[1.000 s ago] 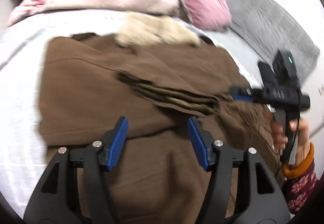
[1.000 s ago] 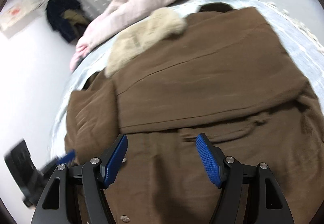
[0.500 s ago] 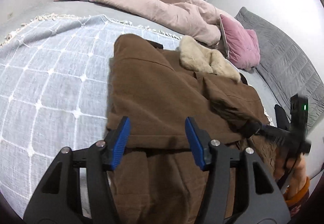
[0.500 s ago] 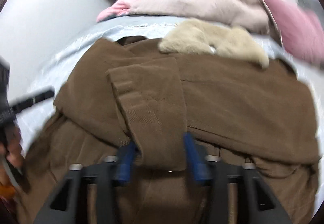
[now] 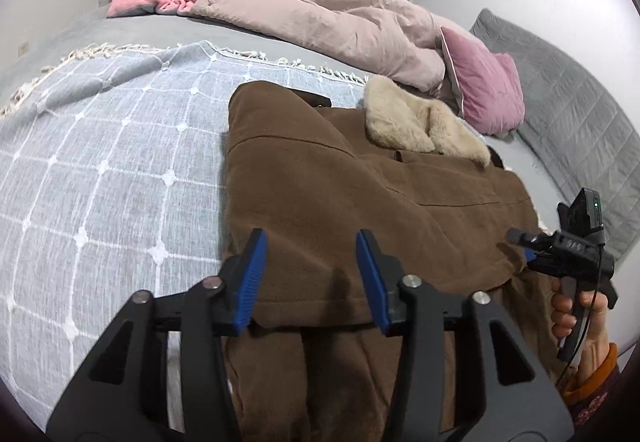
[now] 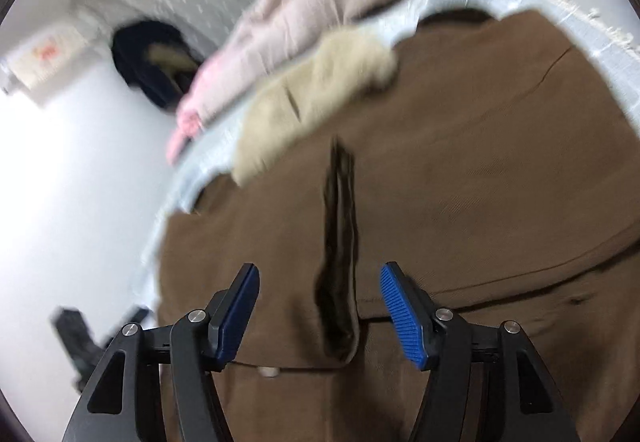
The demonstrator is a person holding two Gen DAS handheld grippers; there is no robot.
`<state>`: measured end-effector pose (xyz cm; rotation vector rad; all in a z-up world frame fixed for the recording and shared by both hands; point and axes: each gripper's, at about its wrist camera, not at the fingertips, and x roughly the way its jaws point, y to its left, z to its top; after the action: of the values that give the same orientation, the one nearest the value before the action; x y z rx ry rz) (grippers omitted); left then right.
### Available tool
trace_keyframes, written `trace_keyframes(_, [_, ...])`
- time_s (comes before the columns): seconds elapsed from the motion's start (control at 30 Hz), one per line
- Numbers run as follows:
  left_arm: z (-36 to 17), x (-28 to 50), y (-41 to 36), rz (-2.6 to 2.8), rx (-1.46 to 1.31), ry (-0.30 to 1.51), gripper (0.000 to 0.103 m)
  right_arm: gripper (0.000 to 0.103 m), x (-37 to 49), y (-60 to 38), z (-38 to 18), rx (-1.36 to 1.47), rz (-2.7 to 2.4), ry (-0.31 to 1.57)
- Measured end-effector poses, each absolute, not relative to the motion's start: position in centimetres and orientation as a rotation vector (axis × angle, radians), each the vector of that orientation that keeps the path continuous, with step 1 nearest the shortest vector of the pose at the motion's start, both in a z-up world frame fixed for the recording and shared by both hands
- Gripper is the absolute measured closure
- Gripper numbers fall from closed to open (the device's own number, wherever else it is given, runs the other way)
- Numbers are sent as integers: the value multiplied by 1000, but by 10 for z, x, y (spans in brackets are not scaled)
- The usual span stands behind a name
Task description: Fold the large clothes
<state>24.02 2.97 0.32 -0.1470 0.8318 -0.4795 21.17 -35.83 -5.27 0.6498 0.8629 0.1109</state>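
A brown coat [image 5: 340,202] with a beige fur collar [image 5: 420,126] lies spread on the bed, one sleeve folded across its body. My left gripper [image 5: 312,276] hovers over the folded sleeve's lower edge. Its jaws are closing, with the cloth below and between them but not pinched. In the left wrist view my right gripper [image 5: 560,246] is at the coat's right side, held by a hand [image 5: 576,314]. In the blurred right wrist view, my right gripper [image 6: 320,308] has its jaws opening either side of the dark sleeve cuff [image 6: 340,282], pads clear of it. The collar [image 6: 312,98] lies beyond it.
A grey checked blanket [image 5: 112,170] covers the bed left of the coat. A pale pink duvet [image 5: 320,18], a pink pillow [image 5: 484,86] and a grey quilted cushion [image 5: 560,114] lie beyond the collar. Dark clothes [image 6: 148,58] hang on the white wall.
The right gripper, shut on the sleeve cuff half a second ago, has let it go and widened. The left gripper's jaws have narrowed over the sleeve edge.
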Motion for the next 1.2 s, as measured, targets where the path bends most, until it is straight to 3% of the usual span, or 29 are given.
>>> trace_keyframes(0.03, [4,243,29,-479,-141,829,61,58,215,-349,-53,612,120,852])
trace_keyframes(0.07, [7,247,27,-478,-134,821,63,90,219,-338,-49,545,130,848])
trace_keyframes(0.27, [18,268,13,-496,-131,759,65,95,197,-334,24,380,72,570])
trace_keyframes(0.33, [8,277,0,-498,-103,781,65,95,194,-345,24,376,2,536])
trace_keyframes(0.43, [-24,291,-24,-441,11,877,65,88,206,-364,-15,420,-81,681])
trace_keyframes(0.5, [-44,295,-32,-418,65,921,65,74,218,-372,-48,418,-143,824])
trace_keyframes(0.63, [-42,289,-39,-391,118,890,65,72,213,-379,-57,431,-134,801])
trace_keyframes(0.77, [-31,276,-33,-354,133,909,64,61,200,-374,-39,382,-188,829])
trace_keyframes(0.83, [-20,260,-23,-351,120,933,54,57,194,-382,-32,378,-180,833])
trace_keyframes(0.9, [-9,243,-8,-365,78,949,36,53,175,-381,-20,372,-172,835])
trace_keyframes(1.0, [6,213,12,-422,38,993,31,41,136,-383,4,368,-151,825])
trace_keyframes(1.2, [29,145,37,-419,158,989,21,33,41,-393,34,306,-134,846])
